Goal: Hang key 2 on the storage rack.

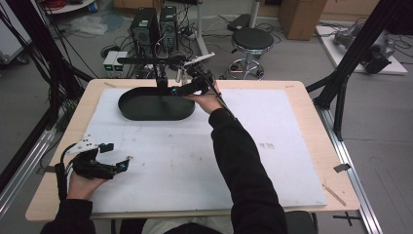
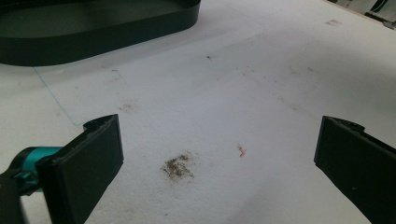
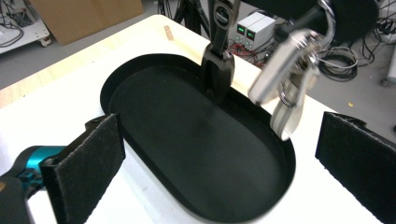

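Two grippers: one in each of the person's hands, over a white foam board (image 1: 195, 161) on a pale wooden table (image 1: 311, 112).
Tray: black oval plastic tray (image 1: 155, 104) with a low rim, empty, lying at the far left of the board.
Right gripper (image 1: 181, 90): above the tray's far right rim; jaws spread wide, nothing between them.
Left gripper (image 1: 122, 166): near the board's near left edge, well apart from the tray; jaws wide apart, gripping nothing.
Board marks: a brown smudge (image 2: 178, 166) between the left jaws.
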Available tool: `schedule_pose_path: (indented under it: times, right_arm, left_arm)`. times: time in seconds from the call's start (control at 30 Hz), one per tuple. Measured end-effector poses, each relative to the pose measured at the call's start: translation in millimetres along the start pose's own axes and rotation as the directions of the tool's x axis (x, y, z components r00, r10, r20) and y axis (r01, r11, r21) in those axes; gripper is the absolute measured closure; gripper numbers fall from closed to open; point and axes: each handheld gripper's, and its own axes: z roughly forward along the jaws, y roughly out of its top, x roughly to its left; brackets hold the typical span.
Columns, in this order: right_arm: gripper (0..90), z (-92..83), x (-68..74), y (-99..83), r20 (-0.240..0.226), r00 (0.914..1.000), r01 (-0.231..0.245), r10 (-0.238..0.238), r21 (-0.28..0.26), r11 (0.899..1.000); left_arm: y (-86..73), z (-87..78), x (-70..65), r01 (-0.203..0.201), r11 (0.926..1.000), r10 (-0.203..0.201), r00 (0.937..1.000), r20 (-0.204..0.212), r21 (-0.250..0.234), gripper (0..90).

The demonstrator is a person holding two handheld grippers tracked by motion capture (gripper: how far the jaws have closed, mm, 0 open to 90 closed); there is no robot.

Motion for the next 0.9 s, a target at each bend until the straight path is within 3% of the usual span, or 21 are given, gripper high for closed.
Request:
schedule_pose_path:
  times: [0.17,0.63,0.9]
  right_arm:
    - [0.7,-12.4,-6.2,-8.9,0.022,0.9997,0.006,-0.006,0.001,1.0]
    - [0.7,-44.4,-19.6,-43.2,0.023,0.9996,-0.018,0.018,0.008,1.0]
    - [0.6,-66.7,-18.8,-54.4,0.023,0.9995,-0.021,0.022,-0.027,0.999]
  left_arm:
    - [0.2,-0.4,0.3,-0.002,1.0,0.002,1.0,-0.002,0.0,1.7]
    - [0.1,0.2,-0.6,-0.002,1.0,0.002,1.0,-0.003,0.006,1.7]
    - [0.6,0.0,-1.3,-0.009,1.0,0.009,1.0,0.0,0.002,1.7]
